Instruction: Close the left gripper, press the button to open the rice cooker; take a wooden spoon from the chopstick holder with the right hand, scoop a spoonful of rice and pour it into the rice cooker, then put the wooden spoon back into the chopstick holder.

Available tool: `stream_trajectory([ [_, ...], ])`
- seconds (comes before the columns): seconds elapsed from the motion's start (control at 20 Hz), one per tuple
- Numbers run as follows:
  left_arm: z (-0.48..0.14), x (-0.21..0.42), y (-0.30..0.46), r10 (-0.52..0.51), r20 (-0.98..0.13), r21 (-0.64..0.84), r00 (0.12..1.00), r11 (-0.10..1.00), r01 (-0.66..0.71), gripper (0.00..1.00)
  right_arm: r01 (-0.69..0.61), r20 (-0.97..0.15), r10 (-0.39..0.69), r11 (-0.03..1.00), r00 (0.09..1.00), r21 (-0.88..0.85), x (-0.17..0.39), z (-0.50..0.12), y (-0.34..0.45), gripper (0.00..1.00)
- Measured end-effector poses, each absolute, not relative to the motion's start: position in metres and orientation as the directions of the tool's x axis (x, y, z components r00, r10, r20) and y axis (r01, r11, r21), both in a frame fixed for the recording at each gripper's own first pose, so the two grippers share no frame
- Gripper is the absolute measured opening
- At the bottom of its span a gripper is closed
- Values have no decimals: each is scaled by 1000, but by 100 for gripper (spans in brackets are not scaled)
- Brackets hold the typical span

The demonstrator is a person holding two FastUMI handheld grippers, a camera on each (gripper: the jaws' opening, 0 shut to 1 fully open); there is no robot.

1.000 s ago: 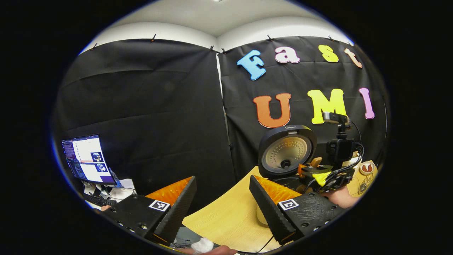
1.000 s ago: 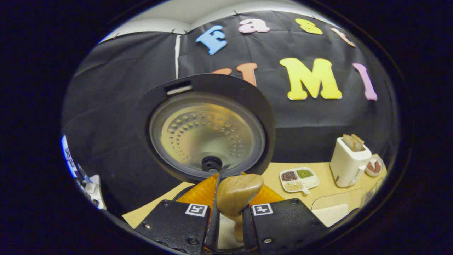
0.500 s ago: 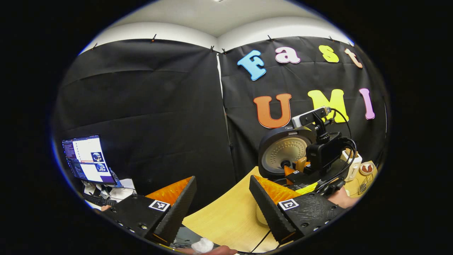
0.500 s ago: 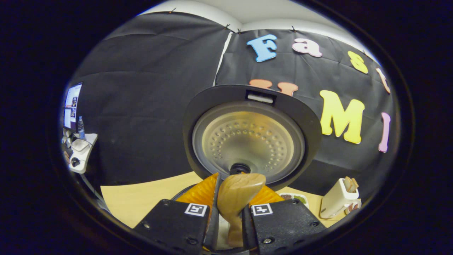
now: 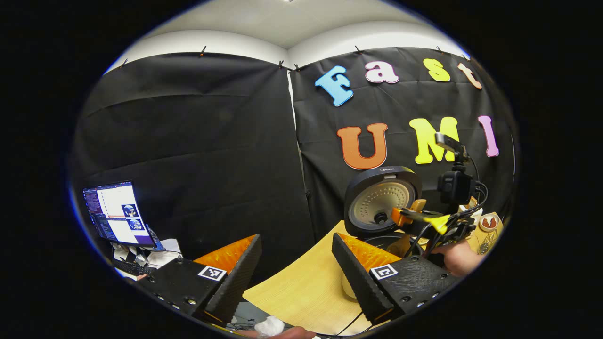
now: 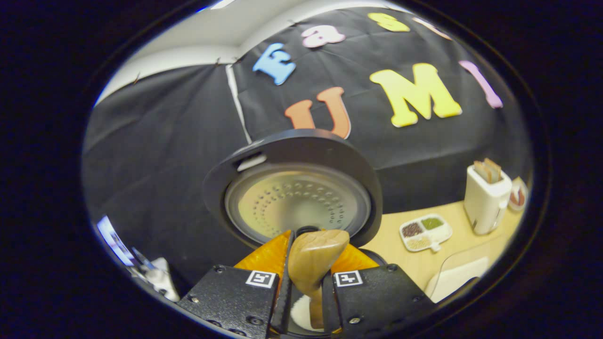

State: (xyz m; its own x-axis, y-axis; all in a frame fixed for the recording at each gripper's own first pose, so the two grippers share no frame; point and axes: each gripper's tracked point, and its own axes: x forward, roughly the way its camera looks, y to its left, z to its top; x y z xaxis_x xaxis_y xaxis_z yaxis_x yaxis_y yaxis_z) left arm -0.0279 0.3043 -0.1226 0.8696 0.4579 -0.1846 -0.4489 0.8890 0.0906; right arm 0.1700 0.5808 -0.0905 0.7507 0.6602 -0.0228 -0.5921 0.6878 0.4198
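Light wood-grain tabletop runs up to the black cloth wall. Standing on it: a black round-lidded rice cooker, lid raised upright and its perforated metal inner face towards the right gripper view. To the cooker's right lies a white divided dish with dark, green and pale grains in separate compartments. Beyond the dish stands a white toaster with two brown slices upright in its slots. Just beside the toaster, a small round dish; contents unclear. In the left gripper view the same tabletop carries the cooker at its far end.
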Motion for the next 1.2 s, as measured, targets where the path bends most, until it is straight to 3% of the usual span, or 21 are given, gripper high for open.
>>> stream_trajectory([
  [0.15, -119, -28, 305, 453, -175, 98, 874, 891, -442, 95, -507, 8, 653, 580, 757, 638, 185, -84, 560, 32],
  [0.5, -116, -24, 301, 424, -162, 107, 891, 905, -411, 95, -466, 96, 591, 515, 801, 720, 200, -47, 493, 32],
  [0.75, -104, -13, 270, 386, -147, 105, 910, 921, -374, 95, -430, 122, 508, 549, 852, 717, 217, -33, 416, 32],
  [1.2, -105, 8, 213, 296, -152, 99, 943, 954, -283, 95, -230, 89, 228, 722, 969, 652, 267, -51, 191, 32],
])
